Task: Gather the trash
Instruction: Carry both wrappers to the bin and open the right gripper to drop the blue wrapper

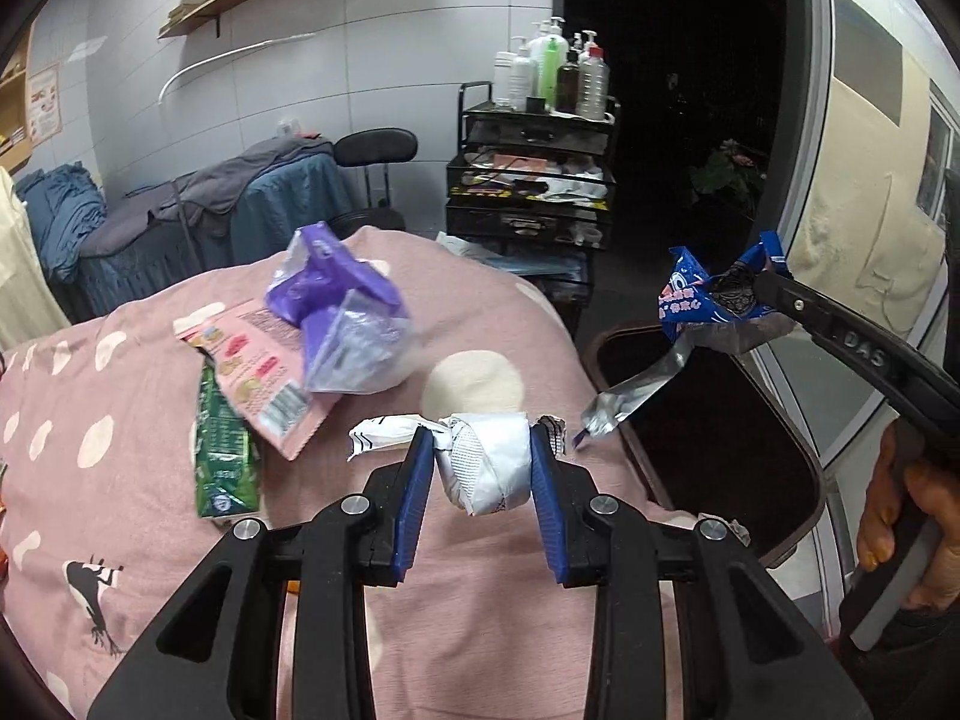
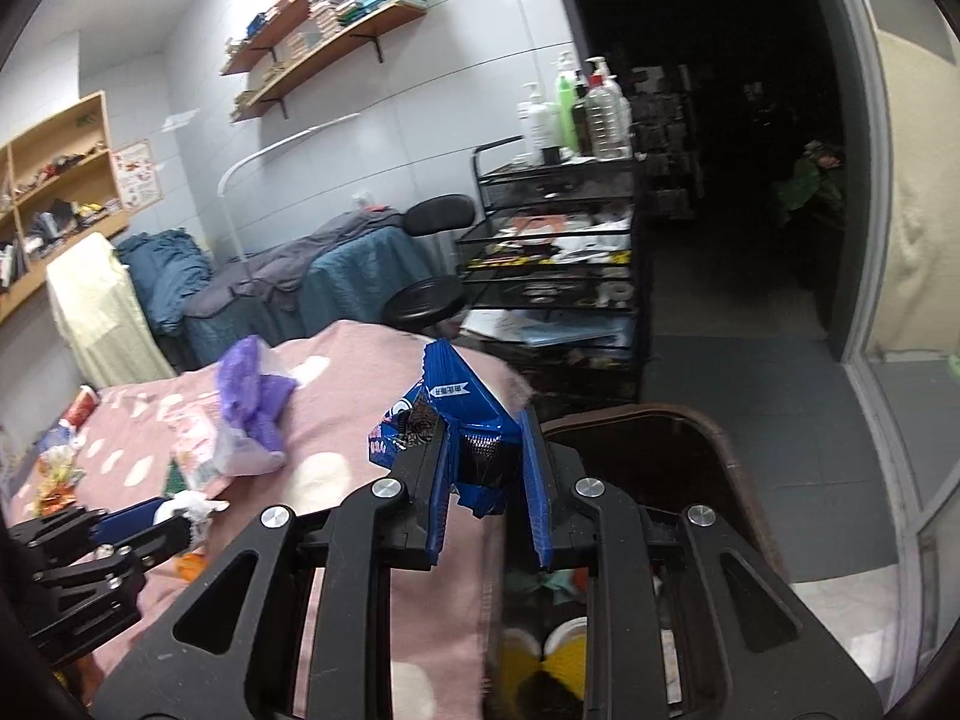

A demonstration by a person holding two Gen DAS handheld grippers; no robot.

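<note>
White crumpled wrapper [image 1: 489, 468] sits clamped between the blue pads of our left gripper [image 1: 482, 483] at lower centre of the left wrist view, lifted just above the pink spotted bedspread [image 1: 150, 540]. We judge it near weightless and springy, so the pinch across its bunched middle suits it; the loose twisted ends would slip. Our right gripper [image 2: 487, 461] is clenched on a blue foil snack wrapper [image 2: 456, 396] over the dark bin [image 2: 690, 456] at right of centre in its own view (silvery inner foil hangs below it in the left view). Foil like this is slick and crackly, best taken at a fold.

Still on the bed, upper left of centre: a purple plastic bag [image 1: 336, 312], a pink packet [image 1: 264, 372] and a green packet [image 1: 225, 450]. All look light and limp; we would take each at a gathered edge.
</note>
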